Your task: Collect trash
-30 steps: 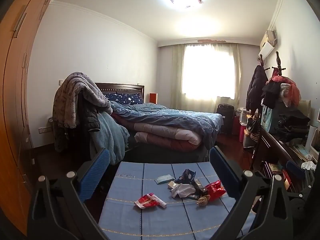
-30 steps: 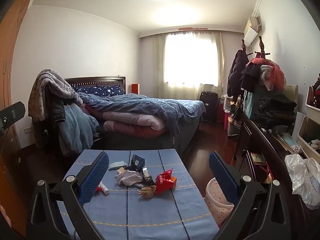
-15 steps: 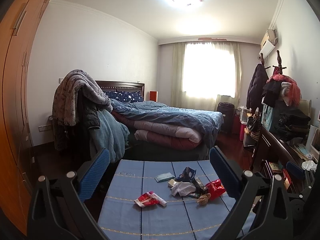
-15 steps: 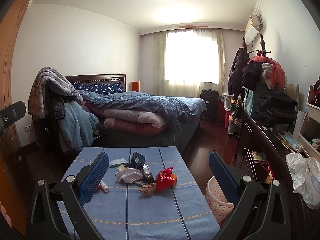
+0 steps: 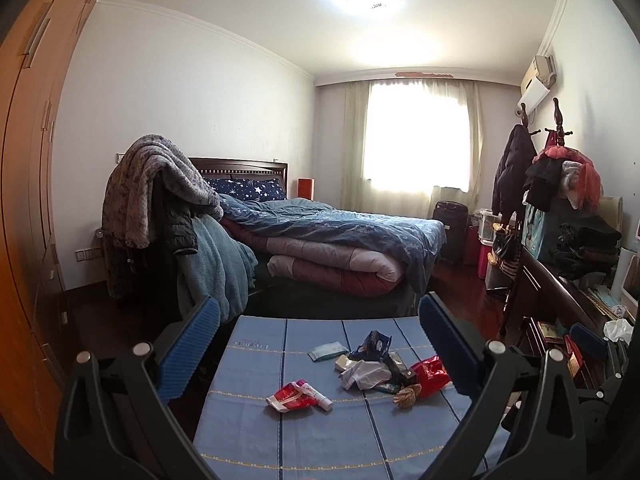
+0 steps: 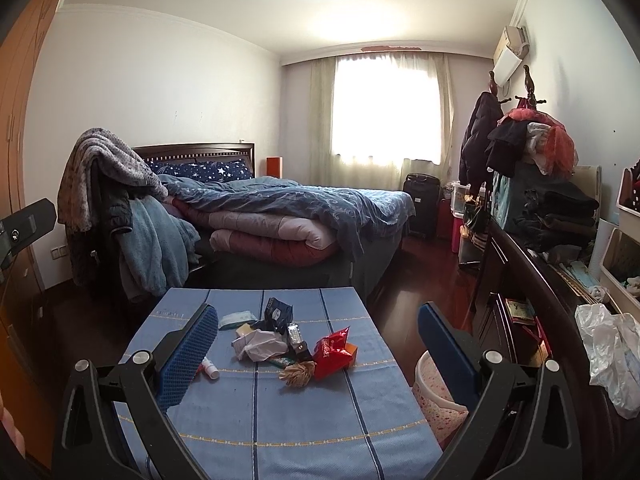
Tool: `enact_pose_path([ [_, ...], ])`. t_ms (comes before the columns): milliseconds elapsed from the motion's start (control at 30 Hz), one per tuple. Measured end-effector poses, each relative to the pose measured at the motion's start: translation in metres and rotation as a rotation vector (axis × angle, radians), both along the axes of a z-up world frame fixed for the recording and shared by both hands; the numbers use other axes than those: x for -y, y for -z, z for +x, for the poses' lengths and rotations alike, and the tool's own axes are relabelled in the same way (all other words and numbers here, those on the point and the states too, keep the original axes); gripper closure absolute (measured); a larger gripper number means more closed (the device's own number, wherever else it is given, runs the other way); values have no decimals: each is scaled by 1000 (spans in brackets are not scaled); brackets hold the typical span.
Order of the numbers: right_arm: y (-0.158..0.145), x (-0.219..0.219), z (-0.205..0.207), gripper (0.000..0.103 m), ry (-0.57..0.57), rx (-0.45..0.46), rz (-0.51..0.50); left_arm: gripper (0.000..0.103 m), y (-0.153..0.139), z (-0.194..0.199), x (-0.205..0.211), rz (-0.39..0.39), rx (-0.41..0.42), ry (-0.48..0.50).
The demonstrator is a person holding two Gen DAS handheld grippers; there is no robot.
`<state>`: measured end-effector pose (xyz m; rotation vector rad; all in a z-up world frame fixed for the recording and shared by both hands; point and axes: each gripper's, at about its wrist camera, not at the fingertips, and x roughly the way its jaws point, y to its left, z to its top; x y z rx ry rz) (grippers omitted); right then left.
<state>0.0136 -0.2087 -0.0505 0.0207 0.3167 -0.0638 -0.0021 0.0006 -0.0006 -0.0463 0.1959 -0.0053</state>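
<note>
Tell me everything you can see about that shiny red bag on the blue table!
The shiny red bag looks like crinkly foil or plastic, maybe a snack wrapper, with small white markings too blurred to read. It is crumpled, one torn corner poking upward. It lies on the blue striped tablecloth at the right end of the trash pile, near the table's right edge. An orange box sits tucked behind it, and a tan frayed bundle lies against its front left. No gripper touches it.

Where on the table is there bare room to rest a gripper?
The blue tablecloth is bare in front of the brown tassel, and along the far edge. The middle is crowded: white crumpled paper, red wrapper, dark packet.
</note>
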Motion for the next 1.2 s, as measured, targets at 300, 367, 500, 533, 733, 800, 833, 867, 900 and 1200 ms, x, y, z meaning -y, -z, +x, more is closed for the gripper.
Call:
enact_pose_path([
  [300, 0, 0, 0, 4, 0, -1, -1, 3, 2, 1, 0, -2, -6, 2],
  [367, 1, 0, 0, 4, -1, -1, 0, 3, 2, 1, 1, -3, -7, 1],
  [500, 3, 0, 0, 4, 0, -2, 0, 3, 2, 1, 1, 0, -5, 0],
  [533, 2, 0, 0, 4, 0, -1, 0, 3, 2, 1, 0, 0, -5, 1],
  [733, 4, 0, 1, 4, 0, -3, -1, 3, 4, 2, 1, -2, -9, 4],
  [800, 5, 1, 1, 4, -1, -4, 0, 3, 5, 3, 1, -3, -10, 4],
  [833, 6, 1, 0, 4, -1, -5, 1, 3, 5, 3, 2, -3, -11, 4],
  [867, 8, 2, 0, 4, 0, -7, 2, 3, 6, 4, 2, -3, -13, 5],
  [900, 9, 2, 0, 4, 0, -9, 2, 3, 7, 5, 2, -3, -15, 6],
  [1200, 22, 7, 18, 4, 3, -51, 9, 3, 17, 25, 5, 6, -52, 5],
])
